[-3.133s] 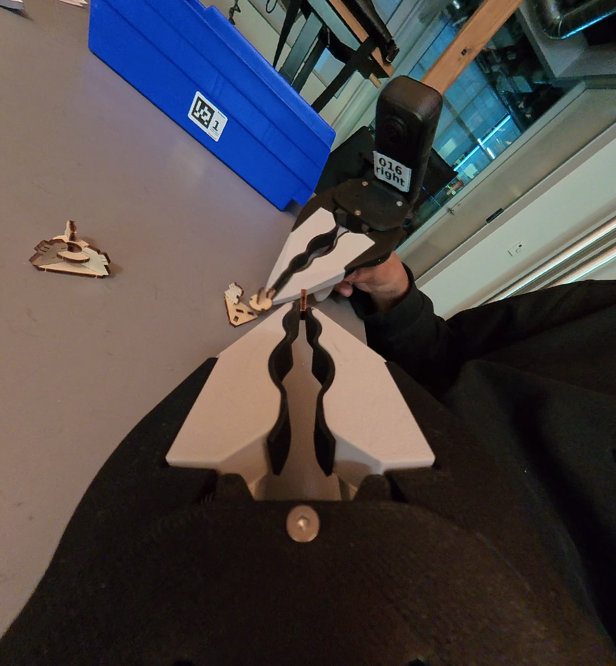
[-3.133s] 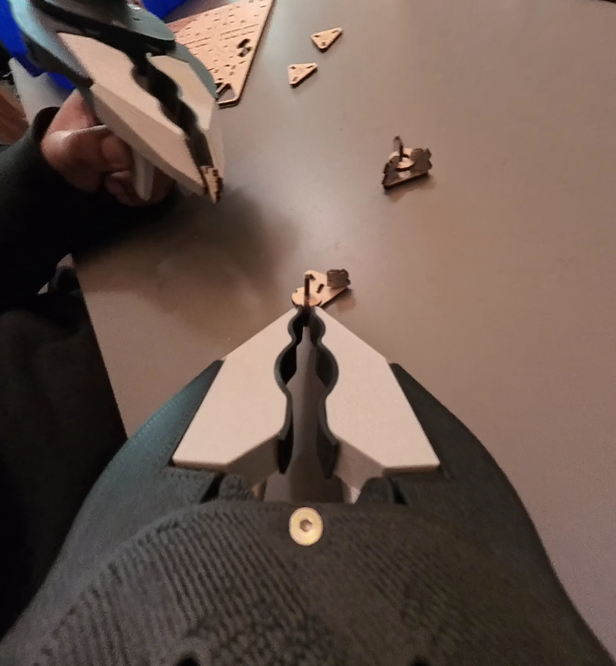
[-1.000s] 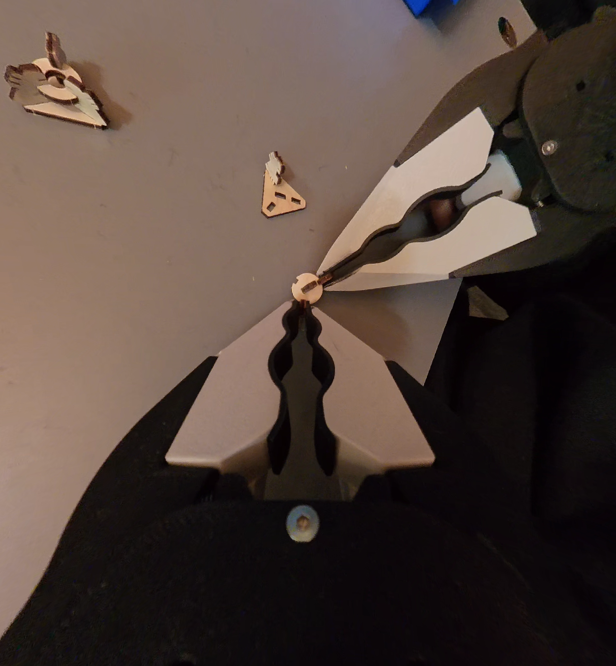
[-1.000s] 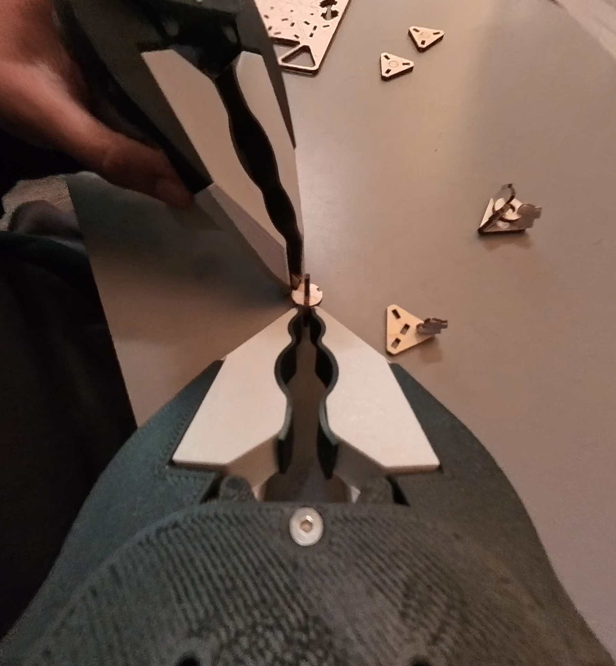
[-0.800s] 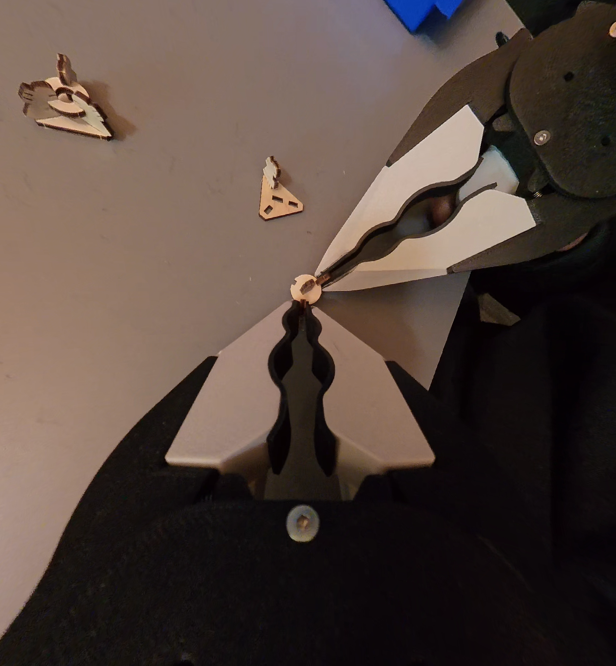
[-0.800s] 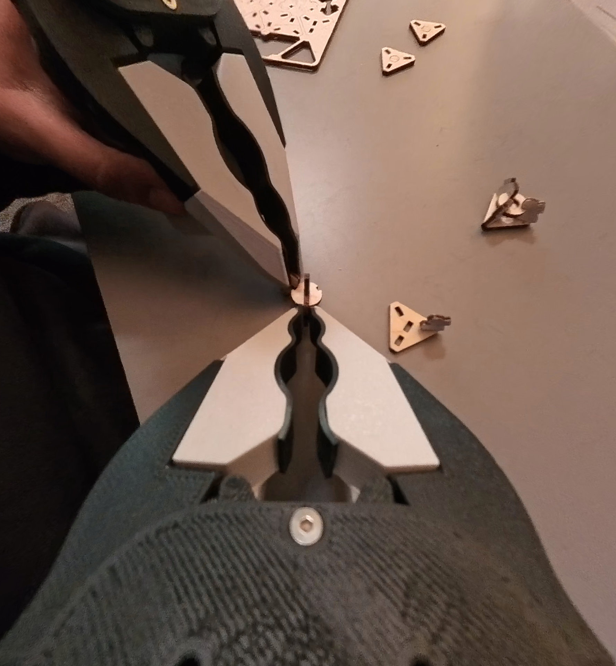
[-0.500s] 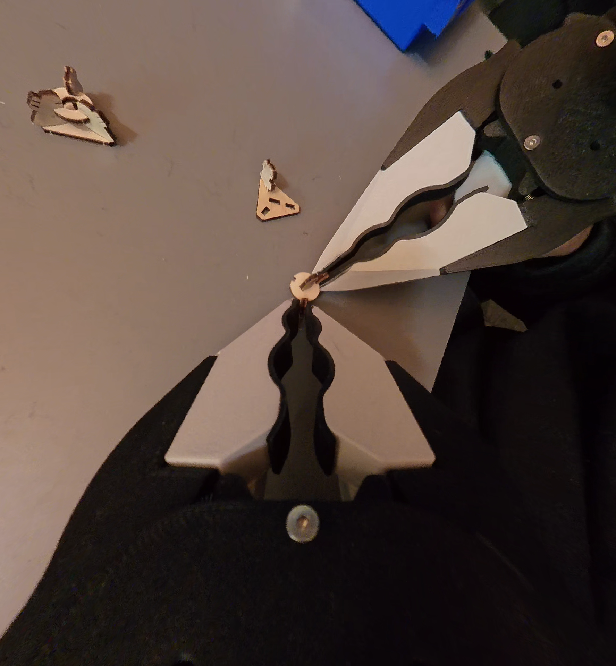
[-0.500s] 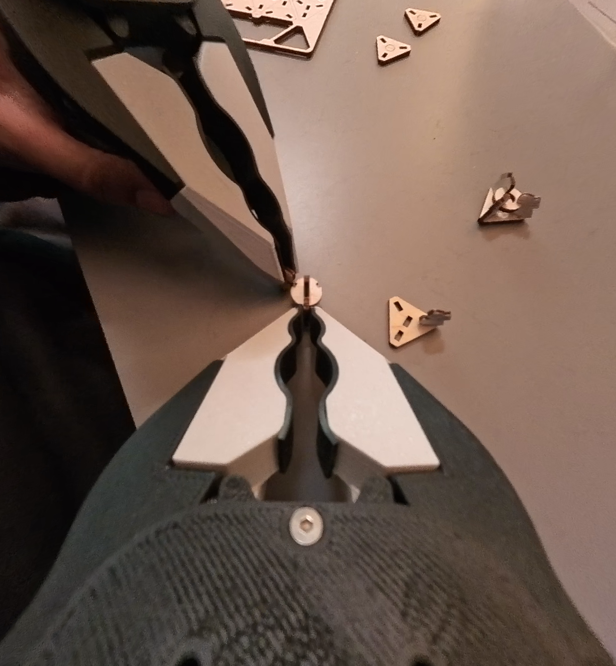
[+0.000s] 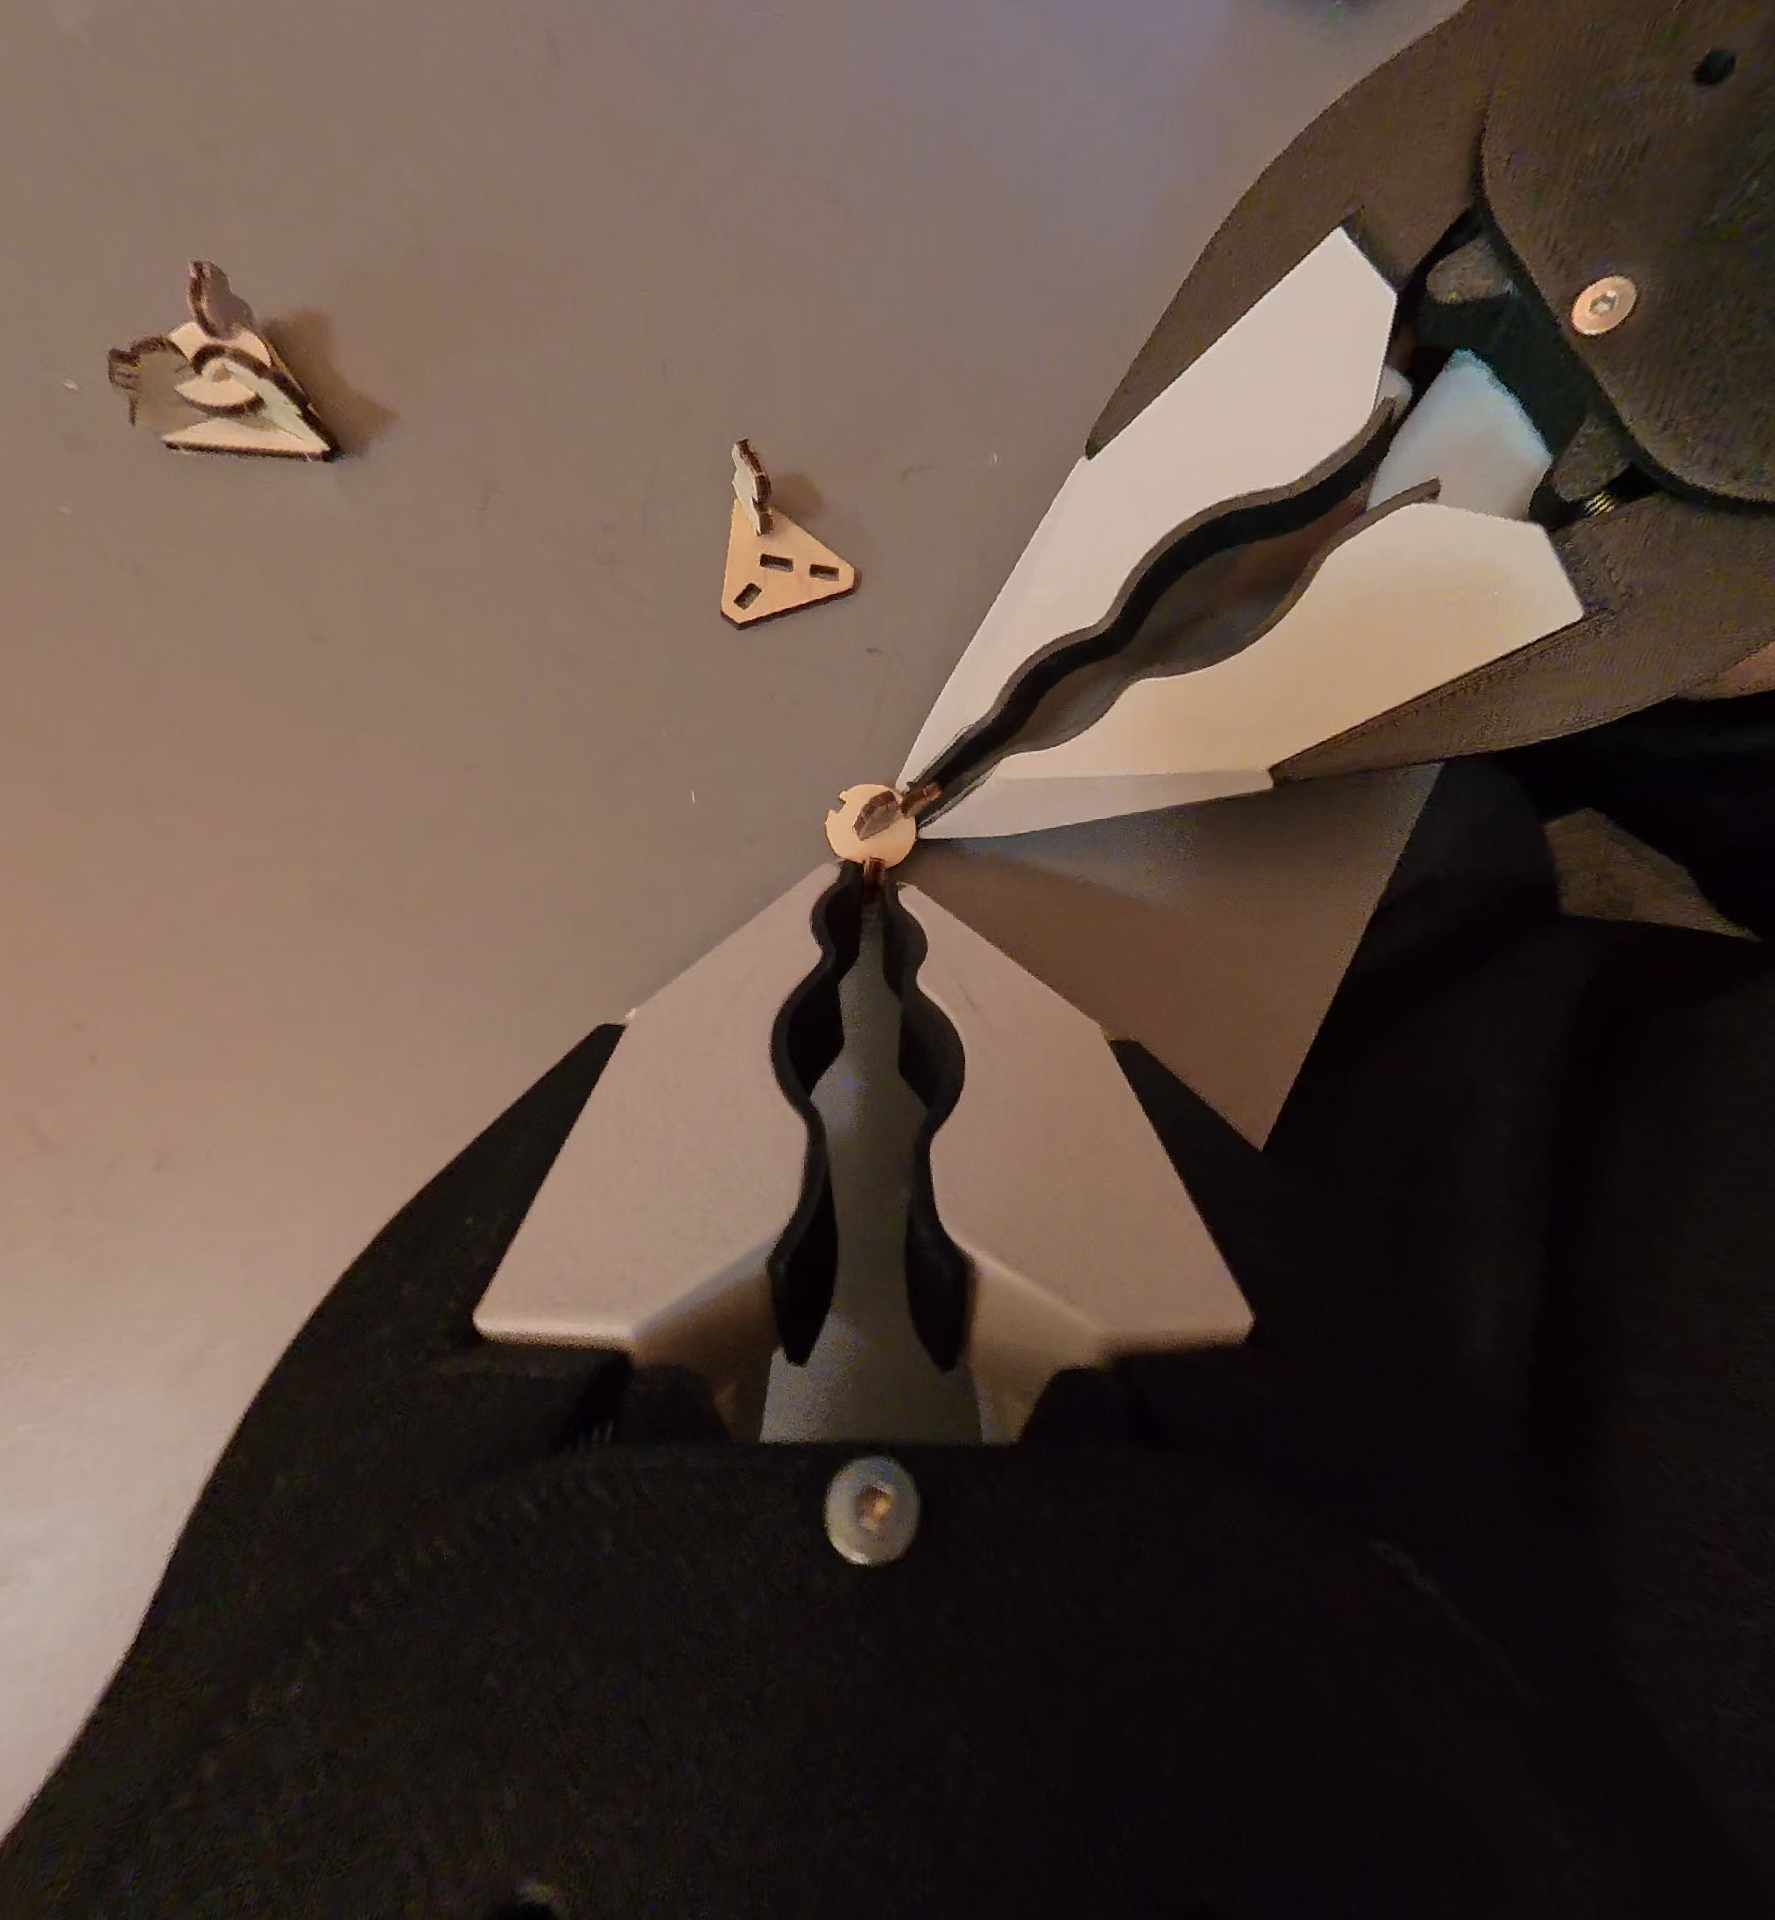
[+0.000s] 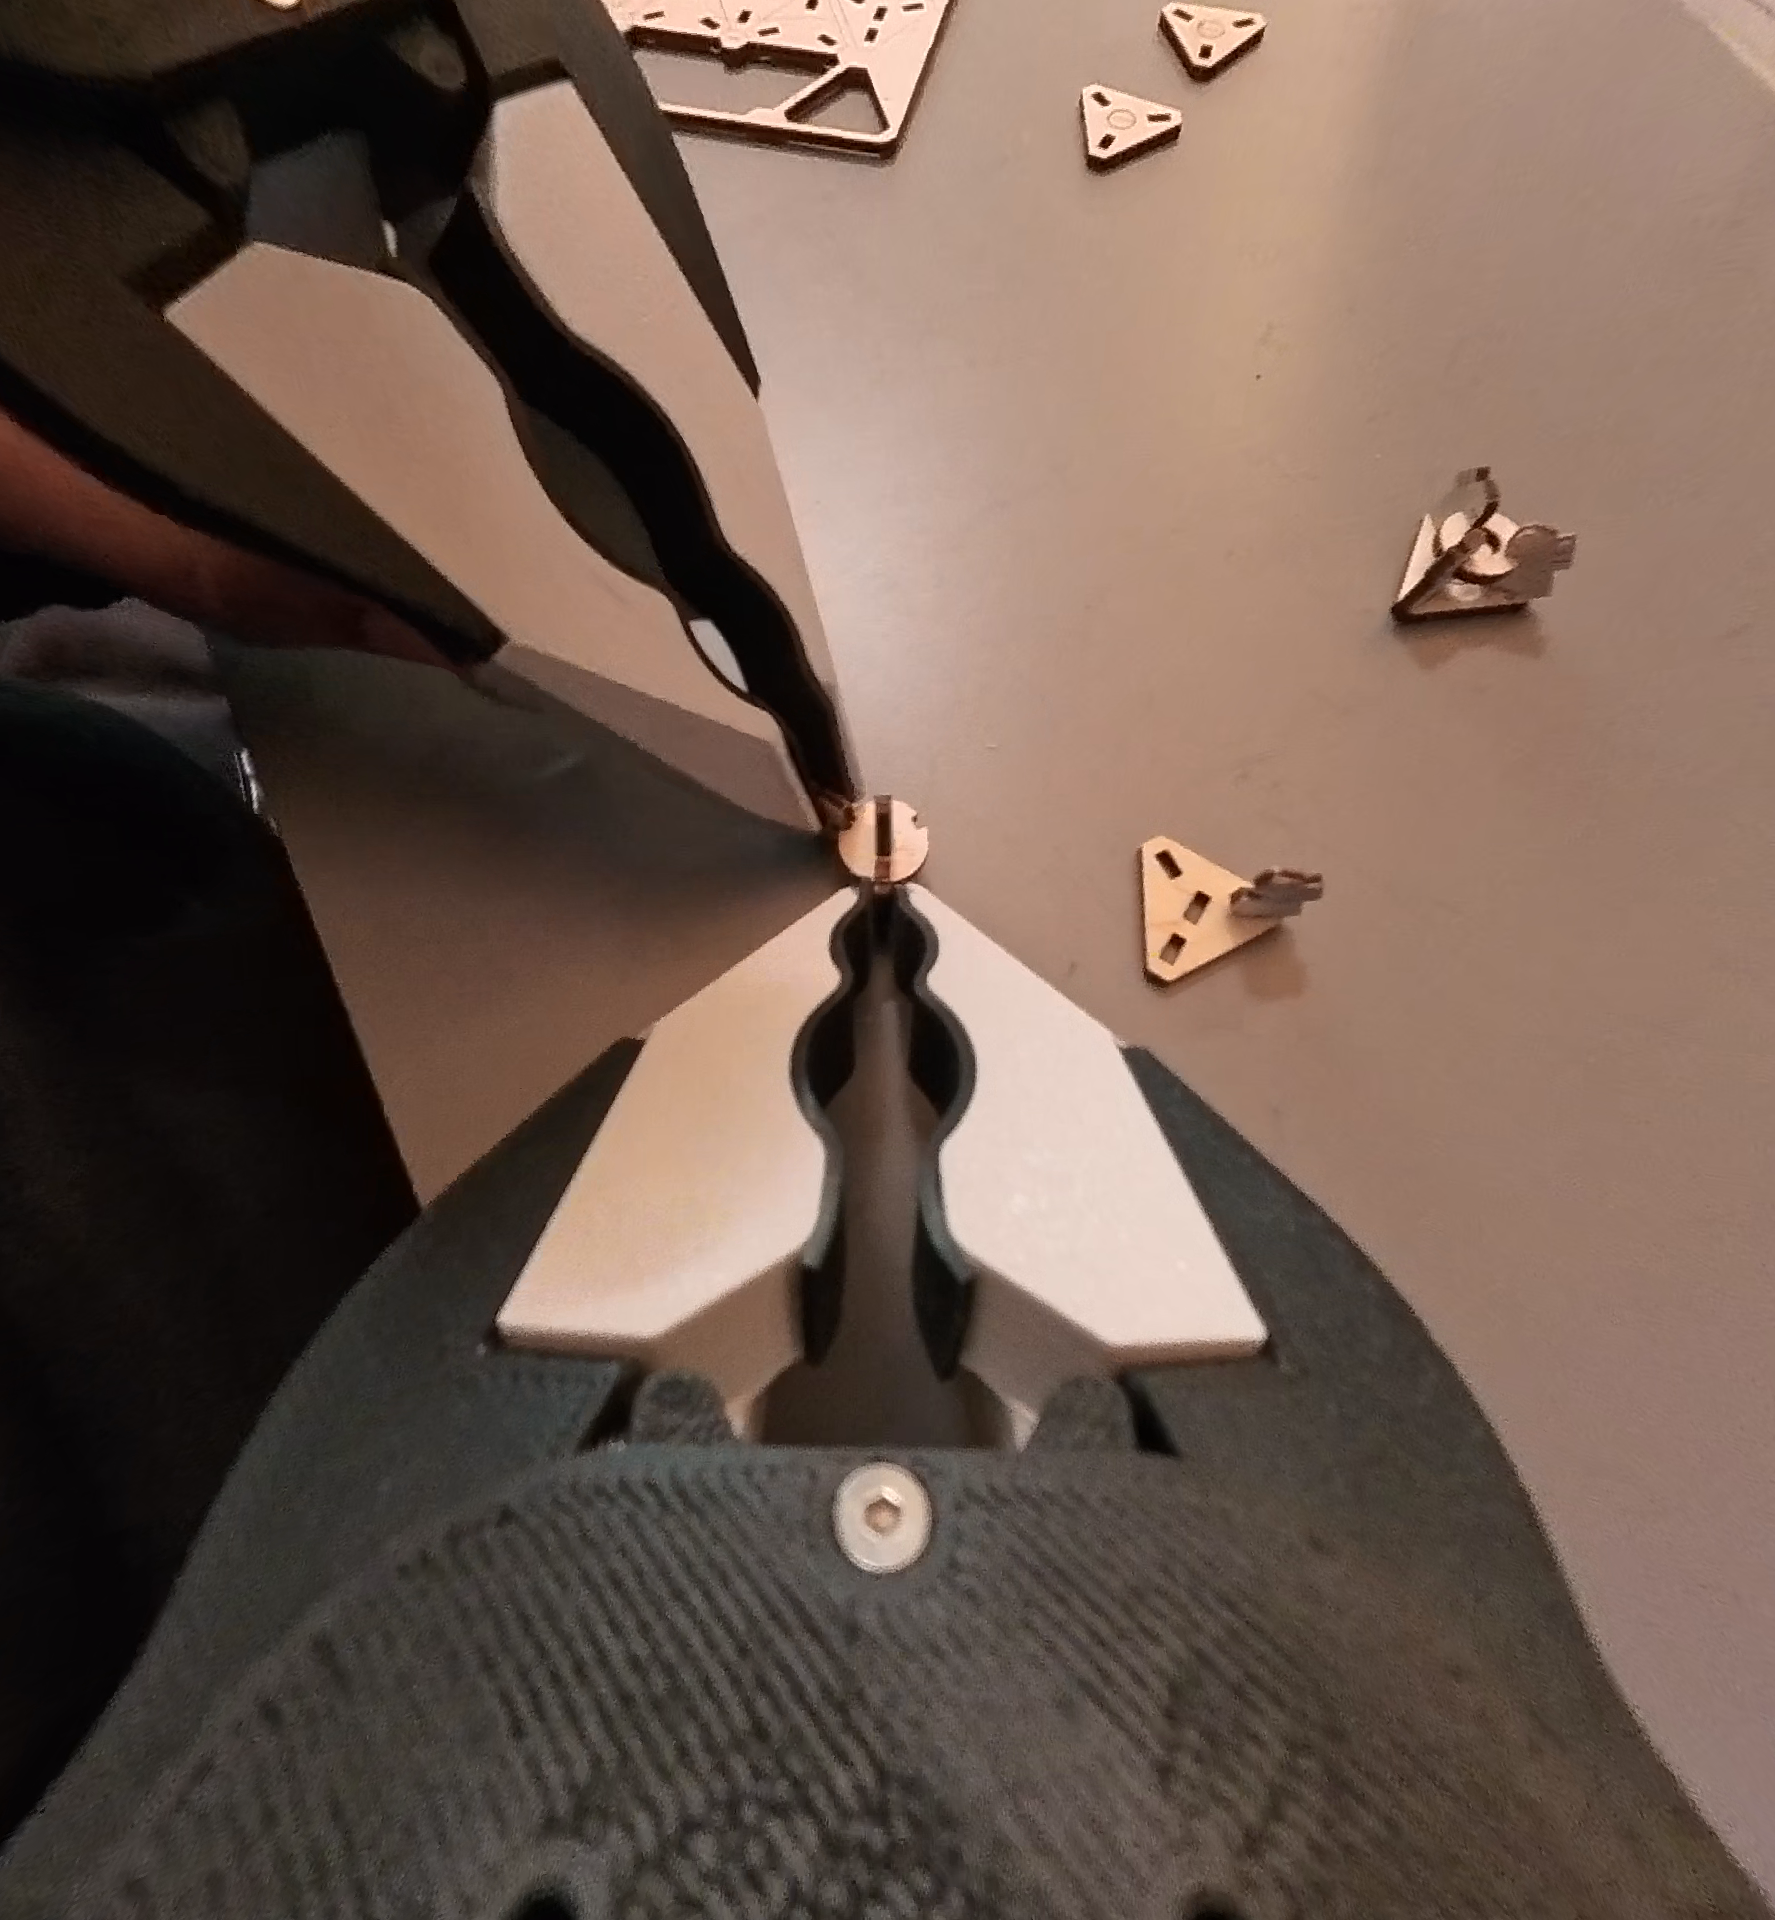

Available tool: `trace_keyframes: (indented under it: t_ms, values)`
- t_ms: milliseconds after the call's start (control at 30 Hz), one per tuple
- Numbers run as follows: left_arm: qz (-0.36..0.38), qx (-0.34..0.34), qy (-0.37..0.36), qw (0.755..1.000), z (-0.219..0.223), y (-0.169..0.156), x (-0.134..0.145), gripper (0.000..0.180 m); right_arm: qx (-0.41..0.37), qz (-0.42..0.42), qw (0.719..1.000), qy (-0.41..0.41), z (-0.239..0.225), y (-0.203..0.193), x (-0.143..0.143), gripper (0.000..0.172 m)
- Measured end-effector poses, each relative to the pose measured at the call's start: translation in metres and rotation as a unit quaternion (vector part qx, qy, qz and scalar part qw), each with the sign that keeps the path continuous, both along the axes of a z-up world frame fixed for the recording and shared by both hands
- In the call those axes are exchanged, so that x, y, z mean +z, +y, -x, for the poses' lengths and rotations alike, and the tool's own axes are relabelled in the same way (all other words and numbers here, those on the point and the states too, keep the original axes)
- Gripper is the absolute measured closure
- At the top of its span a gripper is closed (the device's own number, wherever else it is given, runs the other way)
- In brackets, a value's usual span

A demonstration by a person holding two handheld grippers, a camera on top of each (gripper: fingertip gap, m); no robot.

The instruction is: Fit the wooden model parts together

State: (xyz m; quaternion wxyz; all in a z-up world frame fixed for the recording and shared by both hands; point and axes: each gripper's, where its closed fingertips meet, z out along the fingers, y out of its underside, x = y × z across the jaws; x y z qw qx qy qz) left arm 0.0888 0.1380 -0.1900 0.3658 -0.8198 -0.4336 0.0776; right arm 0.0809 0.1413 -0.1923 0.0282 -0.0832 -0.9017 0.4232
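Two grippers meet tip to tip above a grey surface, with a small round wooden disc between them. The left gripper has its fingers pressed together on a thin wooden tab that sticks out of the disc's lower edge. The right gripper has its own fingers closed on a narrow wooden piece that stands in the disc's centre slot; in the left wrist view this piece runs from the right gripper's tips into the disc. How the tab and the narrow piece join inside the disc is hard to make out, since the parts are tiny and dark at the edges.

The disc is off the surface, held in the air near the surface's front edge. Near it, further in on the surface, lies a flat wooden triangle with three slots and a small piece standing in one corner. Well beyond that sits a second triangle with more pieces fitted upright in it. At the far side lie two plain triangles and a cut-out wooden sheet. A hand holds the left gripper's body.
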Motion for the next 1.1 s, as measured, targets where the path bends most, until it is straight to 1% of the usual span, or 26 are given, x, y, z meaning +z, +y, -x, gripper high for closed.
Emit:
trace_keyframes:
  t_ms: [100,200,433,500,600,667,767,933,1100]
  values:
    - [0.022,0.004,0.010,1.000,0.0010,-0.0002,-0.0002,0.180,-0.001,-0.003,1.000,0.015,0.0001,0.0001,0.0000,0.171]
    - [0.015,0.005,0.007,1.000,0.0013,-0.0002,-0.0001,0.180,-0.001,-0.005,1.000,0.024,0.0003,0.0000,-0.0002,0.171]
    - [0.008,0.002,0.002,1.000,0.0013,-0.0001,-0.0013,0.180,0.000,-0.001,1.000,0.008,0.0002,-0.0001,0.0000,0.171]
    - [0.018,0.004,-0.003,1.000,0.0009,-0.0017,-0.0047,0.171,0.000,-0.001,1.000,0.007,0.0001,-0.0001,-0.0001,0.171]
    - [0.020,0.006,-0.007,1.000,-0.0009,-0.0020,-0.0057,0.166,0.000,-0.001,1.000,0.005,0.0001,-0.0001,-0.0001,0.171]
    - [0.013,0.009,-0.001,1.000,-0.0021,-0.0035,-0.0033,0.167,0.001,-0.001,1.000,0.004,-0.0002,-0.0002,-0.0002,0.171]
    - [-0.001,0.008,0.001,1.000,-0.0049,-0.0052,-0.0027,0.180,0.003,-0.001,1.000,0.005,-0.0010,-0.0005,-0.0002,0.171]
    - [-0.014,0.005,0.000,1.000,-0.0072,-0.0050,-0.0039,0.180,0.010,-0.001,1.000,0.006,-0.0036,-0.0006,-0.0002,0.171]
    - [-0.014,0.001,0.005,1.000,-0.0068,-0.0050,-0.0039,0.180,0.016,0.002,1.000,-0.004,-0.0055,-0.0006,0.0004,0.167]
